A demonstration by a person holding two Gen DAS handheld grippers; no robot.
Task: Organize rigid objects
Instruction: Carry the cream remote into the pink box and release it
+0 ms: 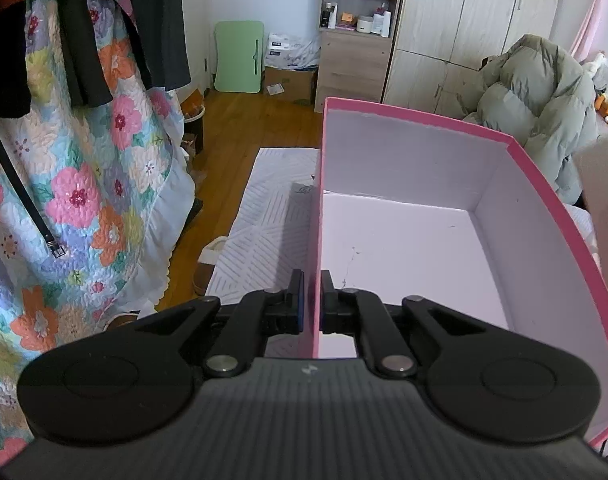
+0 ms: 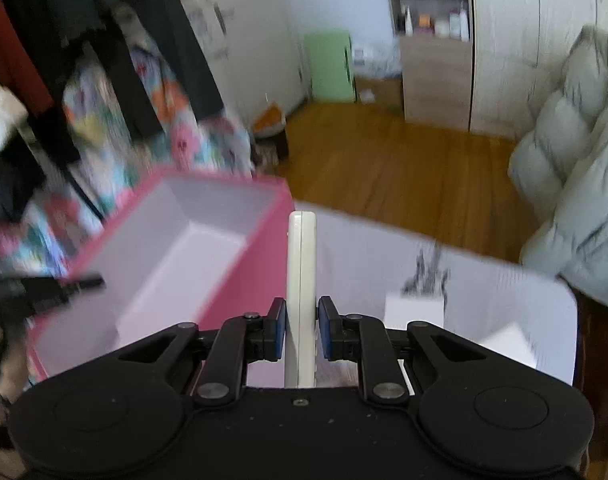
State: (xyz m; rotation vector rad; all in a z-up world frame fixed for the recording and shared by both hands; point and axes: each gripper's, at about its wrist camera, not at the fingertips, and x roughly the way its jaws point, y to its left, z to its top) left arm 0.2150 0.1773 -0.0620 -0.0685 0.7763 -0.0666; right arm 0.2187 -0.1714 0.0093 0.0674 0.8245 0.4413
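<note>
box (image 1: 404,240) (pink outside, white inside) pinched by left gripper (image 1: 312,300); right gripper (image 2: 301,328) clamps slim white remote (image 2: 302,264).

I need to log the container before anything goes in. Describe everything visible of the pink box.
The pink box is an open, lidless rectangular carton, apparently stiff cardboard: pink outside and along the rim, pale white-lilac inside. Its floor shows only faint scuff marks; nothing lies in it. The left gripper pinches its near side wall, one finger outside, one inside. In the blurred right wrist view it sits left of the right gripper, which holds a slim white device beside the box's outer wall. What it rests on is not visible.
</note>
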